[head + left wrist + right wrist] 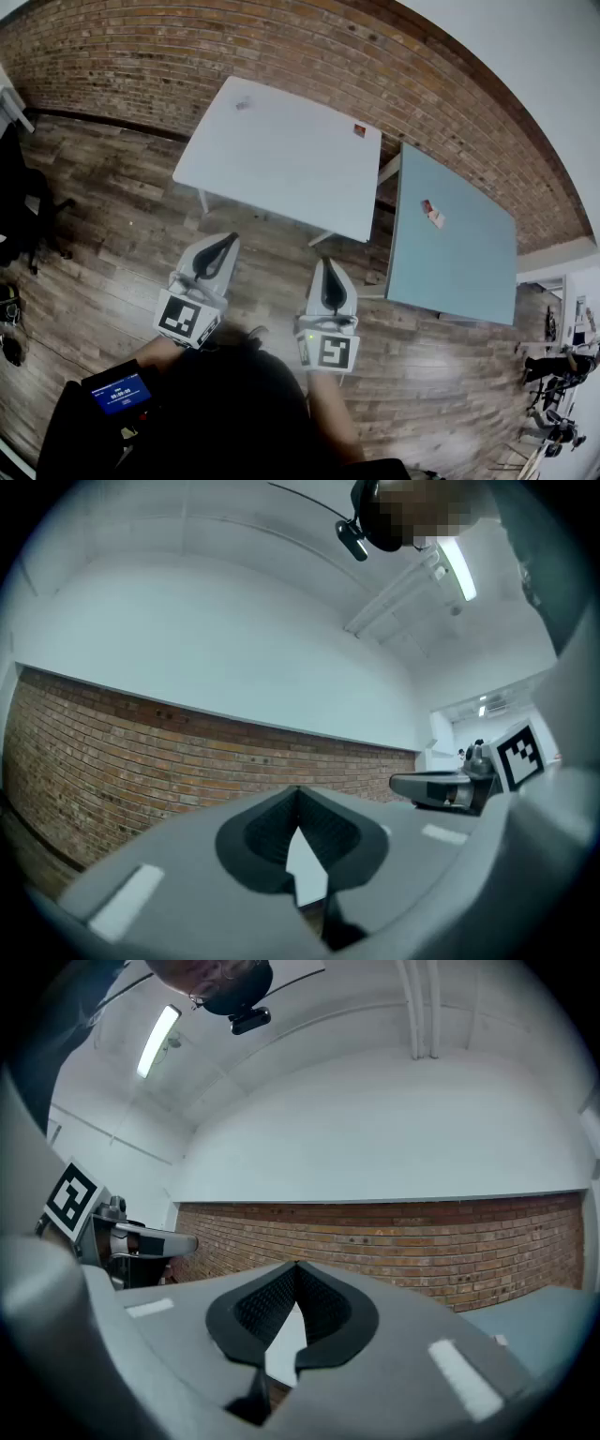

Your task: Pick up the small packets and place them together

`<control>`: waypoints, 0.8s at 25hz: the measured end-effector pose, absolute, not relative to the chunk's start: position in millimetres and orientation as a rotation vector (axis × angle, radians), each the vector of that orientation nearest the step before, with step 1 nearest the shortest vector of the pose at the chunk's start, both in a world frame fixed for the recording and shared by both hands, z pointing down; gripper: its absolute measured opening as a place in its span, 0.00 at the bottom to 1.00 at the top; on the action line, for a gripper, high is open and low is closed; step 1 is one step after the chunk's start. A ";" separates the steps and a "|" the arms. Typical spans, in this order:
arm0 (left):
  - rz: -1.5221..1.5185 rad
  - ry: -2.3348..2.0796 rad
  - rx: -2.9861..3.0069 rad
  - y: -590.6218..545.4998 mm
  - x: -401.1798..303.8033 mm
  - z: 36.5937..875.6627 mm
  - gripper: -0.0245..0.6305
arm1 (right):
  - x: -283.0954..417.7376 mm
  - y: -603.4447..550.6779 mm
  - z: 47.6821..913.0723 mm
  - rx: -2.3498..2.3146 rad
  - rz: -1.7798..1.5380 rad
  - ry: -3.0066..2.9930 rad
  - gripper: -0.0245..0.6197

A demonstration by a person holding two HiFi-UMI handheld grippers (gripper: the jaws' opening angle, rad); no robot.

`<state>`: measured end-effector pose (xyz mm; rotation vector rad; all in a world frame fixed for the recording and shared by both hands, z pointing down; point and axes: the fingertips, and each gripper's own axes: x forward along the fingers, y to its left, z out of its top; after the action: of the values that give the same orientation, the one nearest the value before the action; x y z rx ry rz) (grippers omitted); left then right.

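Note:
In the head view a small pale packet (245,103) lies at the far left of the white table (281,169). A small red-brown packet (359,130) lies near that table's far right corner. A red-and-white packet (432,213) rests on the blue-grey table (459,253) to the right. My left gripper (228,241) and right gripper (327,264) hang over the wooden floor, short of the white table's near edge. Both point toward it, and both are shut with nothing between the jaws. In each gripper view the black pads (298,794) (296,1267) meet at the tip.
A brick wall (375,56) runs behind both tables. Dark chairs and gear (19,216) stand at the left, more equipment (553,403) at the bottom right. A device with a blue screen (120,392) sits by the person's left arm. Wooden floor (103,216) surrounds the tables.

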<state>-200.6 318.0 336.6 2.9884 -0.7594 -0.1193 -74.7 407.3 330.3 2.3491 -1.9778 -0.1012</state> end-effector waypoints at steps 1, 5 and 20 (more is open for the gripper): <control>-0.120 -0.757 2.998 318.5 -199.4 336.1 0.04 | -75.3 407.8 329.1 2.353 -0.102 -1.985 0.04; -0.126 -0.768 3.000 322.2 -197.9 337.8 0.04 | -70.9 415.6 333.3 2.378 -0.047 -2.012 0.04; -0.099 -0.795 3.009 350.2 -150.6 351.7 0.04 | -38.1 438.0 356.2 2.244 -0.084 -2.122 0.05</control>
<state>-150.6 350.2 351.7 3.0085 -0.7954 -0.0988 -38.1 438.0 356.2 2.2438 -2.1223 -0.0836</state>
